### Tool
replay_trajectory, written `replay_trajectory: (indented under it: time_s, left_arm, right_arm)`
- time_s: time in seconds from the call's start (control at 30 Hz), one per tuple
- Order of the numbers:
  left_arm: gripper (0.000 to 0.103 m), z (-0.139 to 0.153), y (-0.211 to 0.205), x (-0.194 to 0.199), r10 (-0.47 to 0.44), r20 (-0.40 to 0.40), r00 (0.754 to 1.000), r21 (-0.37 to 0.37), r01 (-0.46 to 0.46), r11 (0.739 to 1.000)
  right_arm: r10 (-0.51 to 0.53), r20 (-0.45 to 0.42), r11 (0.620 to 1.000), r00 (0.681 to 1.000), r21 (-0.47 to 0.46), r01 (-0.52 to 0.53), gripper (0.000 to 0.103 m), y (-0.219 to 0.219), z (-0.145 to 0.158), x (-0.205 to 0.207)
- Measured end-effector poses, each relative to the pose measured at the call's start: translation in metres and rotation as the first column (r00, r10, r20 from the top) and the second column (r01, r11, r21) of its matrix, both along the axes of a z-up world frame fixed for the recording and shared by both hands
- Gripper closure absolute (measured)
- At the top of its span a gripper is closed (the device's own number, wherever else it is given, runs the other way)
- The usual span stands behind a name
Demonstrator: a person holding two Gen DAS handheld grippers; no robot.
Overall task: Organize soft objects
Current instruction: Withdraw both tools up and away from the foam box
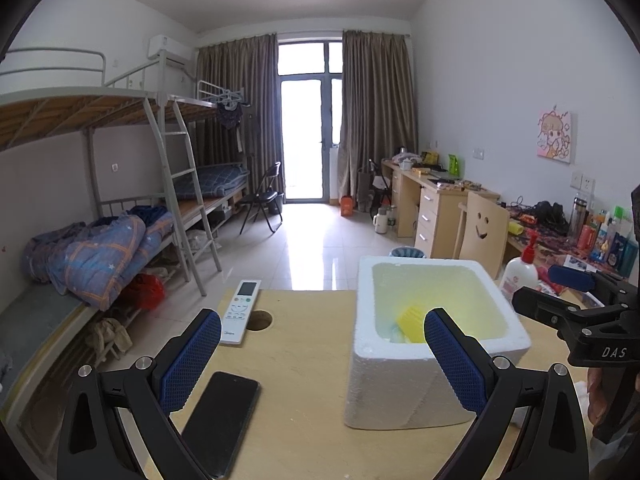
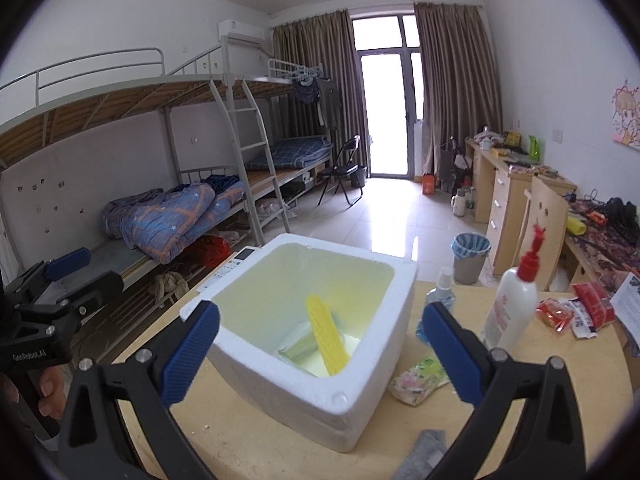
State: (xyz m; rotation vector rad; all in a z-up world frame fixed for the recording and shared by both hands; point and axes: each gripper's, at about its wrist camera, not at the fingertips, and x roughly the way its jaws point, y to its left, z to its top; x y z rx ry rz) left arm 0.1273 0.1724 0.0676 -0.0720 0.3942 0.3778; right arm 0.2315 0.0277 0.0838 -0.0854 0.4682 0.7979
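Note:
A white foam box (image 2: 372, 276) (image 1: 436, 384) stands on the wooden table (image 1: 304, 412). Inside it a yellow sponge (image 2: 327, 334) (image 1: 412, 322) leans against the wall beside a pale folded cloth (image 2: 298, 347). My right gripper (image 2: 320, 346) is open, its blue pads either side of the box's near rim, nothing between them. My left gripper (image 1: 322, 358) is open too, hanging over the table left of the box. A floral tissue pack (image 2: 418, 380) and a grey cloth (image 2: 426, 454) lie on the table right of the box.
A black phone (image 1: 220, 424) and a white remote (image 1: 242, 312) lie left of the box by a round hole (image 1: 260, 320). A lotion pump bottle (image 2: 512, 312), a small spray bottle (image 2: 440, 292) and red snack packets (image 2: 576, 312) stand to the right. Bunk beds line the left wall.

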Motion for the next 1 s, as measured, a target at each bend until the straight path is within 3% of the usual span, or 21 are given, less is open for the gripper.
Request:
replay_trajectory:
  time_s: [0.57,1.0]
  left_arm:
    - [0.001,0.01,-0.046,-0.031,-0.06,0.036,0.998,0.012,0.06,0.998]
    - [0.001,0.005,-0.072,-0.05,-0.104,0.069,0.992,0.004,0.104,0.995]
  right_arm:
    - [-0.038,0.037,0.997,0.999,0.063,0.035,0.0,-0.059,0.016,-0.037]
    - [-0.125,0.08,0.987,0.989,0.109,0.116,0.0,-0.104,0.013,-0.06]
